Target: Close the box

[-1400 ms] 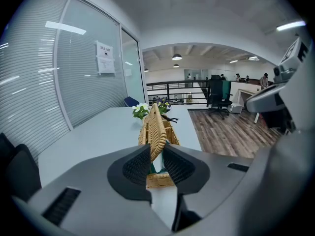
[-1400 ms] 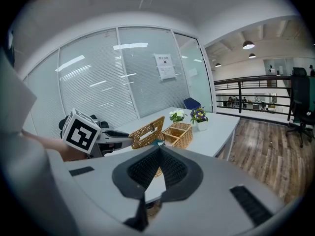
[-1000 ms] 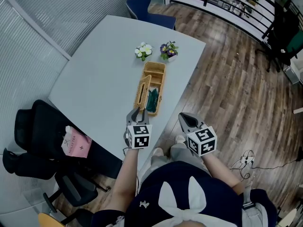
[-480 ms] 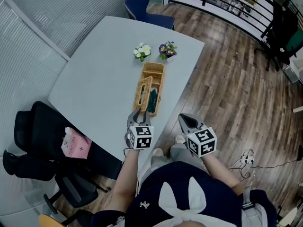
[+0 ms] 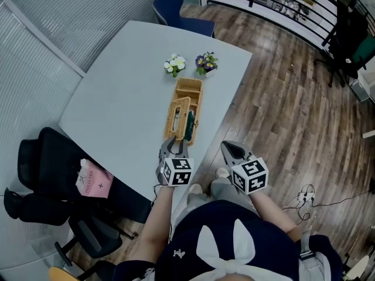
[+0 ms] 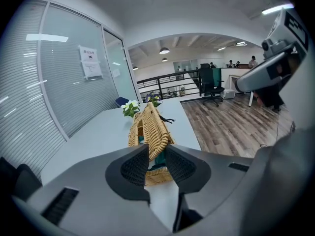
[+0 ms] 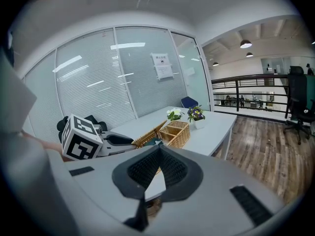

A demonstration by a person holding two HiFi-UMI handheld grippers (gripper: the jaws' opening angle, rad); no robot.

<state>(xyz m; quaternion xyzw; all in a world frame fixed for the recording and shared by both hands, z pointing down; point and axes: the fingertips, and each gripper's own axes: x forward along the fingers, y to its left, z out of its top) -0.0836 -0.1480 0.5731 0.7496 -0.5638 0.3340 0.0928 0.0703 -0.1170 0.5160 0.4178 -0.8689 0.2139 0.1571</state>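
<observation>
Leaning further right over the wicker box [image 5: 190, 93], the lid [image 6: 152, 127] sits between the just-opening jaws of our left gripper [image 6: 156, 149], seemingly still touching both pads. Our right gripper [image 7: 158, 150] is pinched together, empty. Box runs near-to-far on the table [image 5: 123, 92]; we cannot read the wall notice [image 6: 90, 63].

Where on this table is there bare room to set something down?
In the head view the table is bare across its left part, from the basket out to the edge by the black chairs. It is crowded only along the right edge: the basket with its tilted lid, then white flowers and purple flowers beyond it.
</observation>
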